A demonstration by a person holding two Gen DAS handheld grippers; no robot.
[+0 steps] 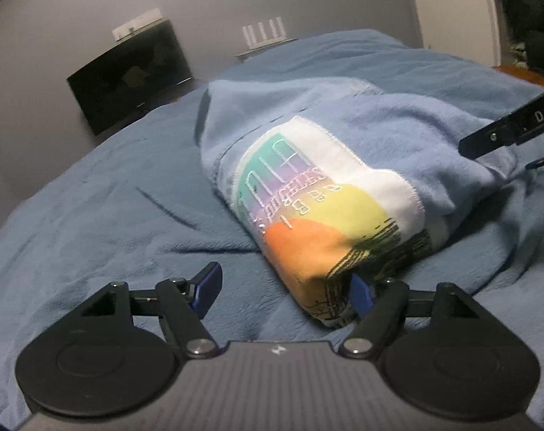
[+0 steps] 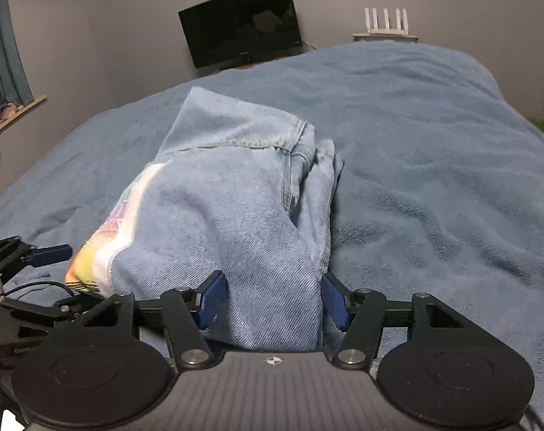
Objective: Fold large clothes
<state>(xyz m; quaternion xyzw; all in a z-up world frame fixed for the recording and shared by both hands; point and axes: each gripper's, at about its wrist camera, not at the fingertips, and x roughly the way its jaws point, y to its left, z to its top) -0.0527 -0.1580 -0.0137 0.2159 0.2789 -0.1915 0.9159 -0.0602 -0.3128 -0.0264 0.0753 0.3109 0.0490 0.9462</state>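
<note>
My left gripper (image 1: 284, 287): jaws wide, nothing pinched, one pad at printed patch corner of folded garment (image 1: 308, 165). Garment bundled mid-bed on blue blanket (image 2: 433, 143), toward its near edge. My right gripper (image 2: 270, 300): jaws half apart, denim fold between, unclamped. Advice: square edges, press flat, avoid dragging blanket.

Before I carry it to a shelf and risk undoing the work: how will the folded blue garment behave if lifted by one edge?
The folded blue garment looks soft and floppy: its layers sag and bulge, so they would probably slide apart. It seems thick and fairly heavy for cloth. On the fleecy blue blanket it would likely drag rather than slip.
</note>
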